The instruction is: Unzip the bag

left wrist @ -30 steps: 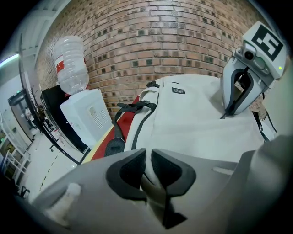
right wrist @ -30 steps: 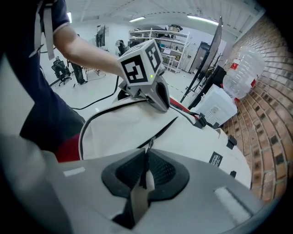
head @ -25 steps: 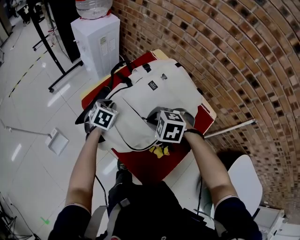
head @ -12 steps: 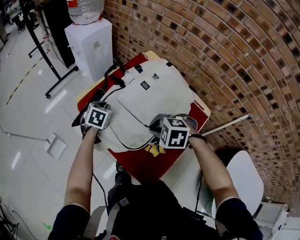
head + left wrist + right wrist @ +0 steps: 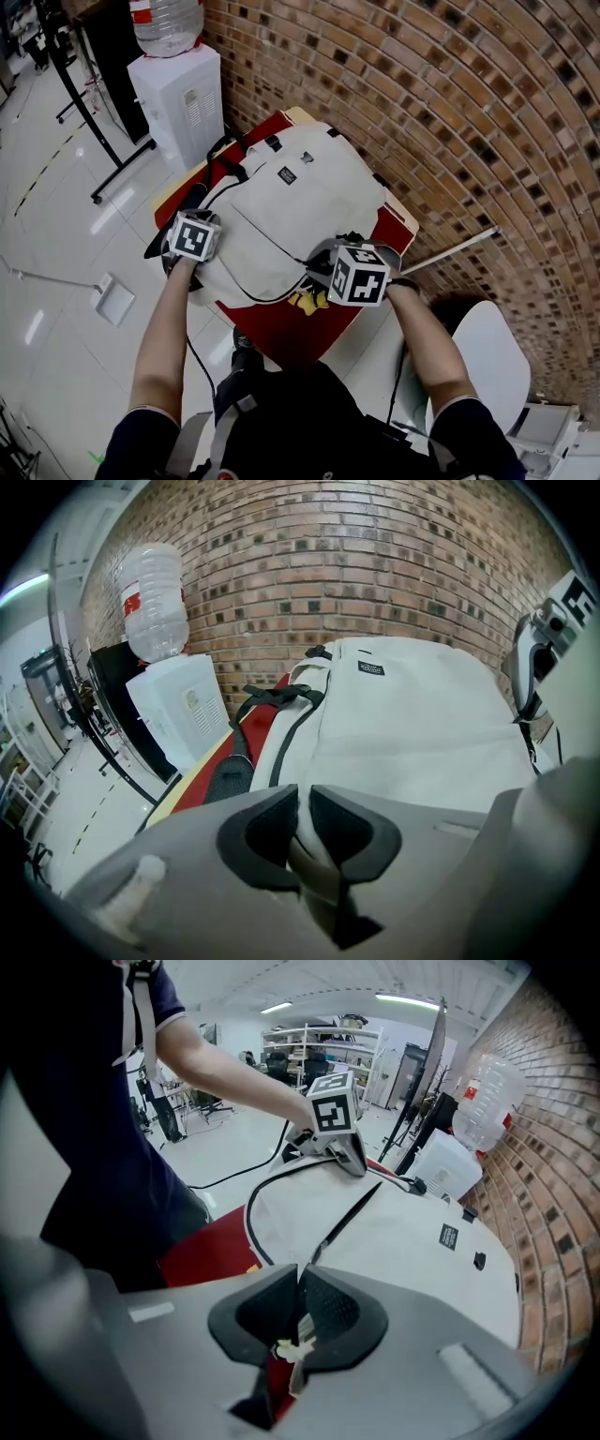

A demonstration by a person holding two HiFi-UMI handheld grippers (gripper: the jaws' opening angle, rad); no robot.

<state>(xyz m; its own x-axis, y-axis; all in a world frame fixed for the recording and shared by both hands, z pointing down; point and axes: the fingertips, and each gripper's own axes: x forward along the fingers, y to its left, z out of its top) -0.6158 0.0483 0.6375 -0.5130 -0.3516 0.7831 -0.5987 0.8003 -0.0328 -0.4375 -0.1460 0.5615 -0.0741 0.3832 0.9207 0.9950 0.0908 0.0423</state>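
The bag [image 5: 291,202], a pale cream backpack with dark straps, lies flat on a red-covered surface [image 5: 281,328] that stands against a brick wall [image 5: 450,112]. A dark zip [image 5: 347,1218] runs across the bag's front panel towards the person.

The right tool [image 5: 300,1312] sits at the near right edge of the bag. Its jaws are closed on the zip pull [image 5: 296,1333], a pale bit of cord or tab that shows between the pads. The left tool [image 5: 305,808] is at the bag's left edge, where its jaws are pinched tight on a fold of the bag's pale fabric. Both tools point steeply down at the bag, each with its marker cube on top, and the person's bare forearms reach in from below in the head view.

Something small and yellow [image 5: 305,302] pokes out from under the bag's near edge; I cannot tell what it is. Beyond the surface stands a white water dispenser [image 5: 183,98] carrying a clear bottle [image 5: 167,17]. A white chair [image 5: 487,361] is at the person's right.
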